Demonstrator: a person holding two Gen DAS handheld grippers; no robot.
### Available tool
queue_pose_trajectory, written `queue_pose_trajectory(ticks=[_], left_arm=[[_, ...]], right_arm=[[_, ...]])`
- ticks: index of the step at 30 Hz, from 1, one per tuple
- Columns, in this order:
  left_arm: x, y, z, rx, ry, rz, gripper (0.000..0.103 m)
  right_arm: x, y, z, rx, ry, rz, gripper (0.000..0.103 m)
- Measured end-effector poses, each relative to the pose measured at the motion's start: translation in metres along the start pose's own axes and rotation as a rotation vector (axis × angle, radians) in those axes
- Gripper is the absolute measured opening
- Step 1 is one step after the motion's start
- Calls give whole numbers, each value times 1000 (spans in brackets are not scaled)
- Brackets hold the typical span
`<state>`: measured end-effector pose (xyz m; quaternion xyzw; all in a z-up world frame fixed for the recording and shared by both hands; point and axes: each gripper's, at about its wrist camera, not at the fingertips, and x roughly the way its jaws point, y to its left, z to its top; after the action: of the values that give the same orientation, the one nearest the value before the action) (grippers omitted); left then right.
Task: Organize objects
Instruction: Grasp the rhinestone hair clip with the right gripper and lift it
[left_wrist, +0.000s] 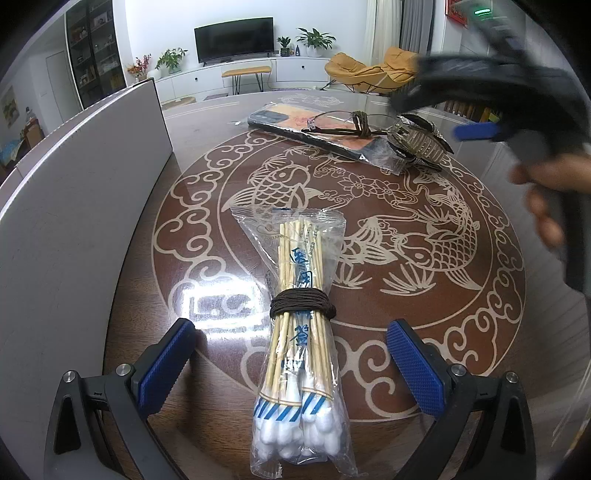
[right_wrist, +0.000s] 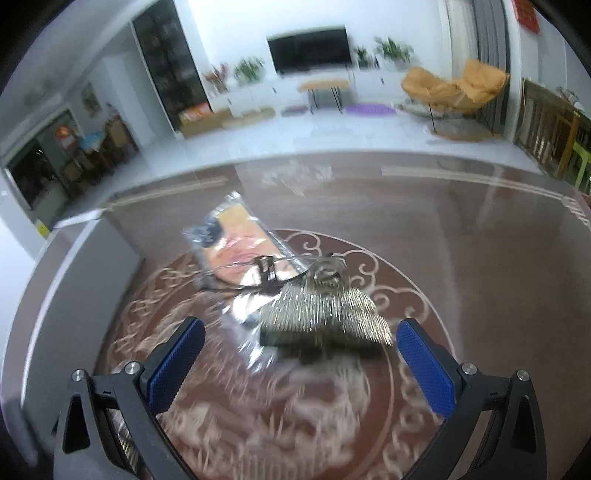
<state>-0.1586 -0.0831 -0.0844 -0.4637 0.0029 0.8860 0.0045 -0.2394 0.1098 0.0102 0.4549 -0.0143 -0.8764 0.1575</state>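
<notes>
- L gripper (left_wrist: 290, 363): blue pads wide apart, nothing held. It sits low over the table (left_wrist: 369, 314) w/ the fish pattern.
- Bag of cotton swabs (left_wrist: 299, 332) lies flat btwn the L pads, not touching either. A brown cord is wrapped round its middle. The bottom of the bag is cut off by the pic edge.
- R gripper (right_wrist: 301, 363): pads wide apart too, holding nothing. In the L view it shows at 2 o'clock, dark & blurry.
- Hair clip (right_wrist: 325, 317) is just ahead of the R pads, at 12 o'clock from them. Fuzzy, so can't tell if a pad touches it.
- Glasses (left_wrist: 343, 123) rest on the wrapped phone case (left_wrist: 314, 129), left of the clip. The lenses are hard to make out.
- White board (left_wrist: 74, 206) stands at 9 o'clock, cut off at the edge.
</notes>
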Motion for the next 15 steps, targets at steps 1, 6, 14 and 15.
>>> queue_pose_trajectory(ticks=[1, 6, 14, 15], left_arm=[[0, 0, 0, 0, 0, 0, 103], [0, 0, 0, 0, 0, 0, 103], [0, 0, 0, 0, 0, 0, 103], [0, 0, 0, 0, 0, 0, 103]], right_arm=[[16, 0, 4, 1, 46, -8, 103], [19, -11, -10, 15, 40, 65, 80], [-40, -7, -103, -169, -41, 62, 80], [-49, -7, -116, -182, -51, 56, 80]])
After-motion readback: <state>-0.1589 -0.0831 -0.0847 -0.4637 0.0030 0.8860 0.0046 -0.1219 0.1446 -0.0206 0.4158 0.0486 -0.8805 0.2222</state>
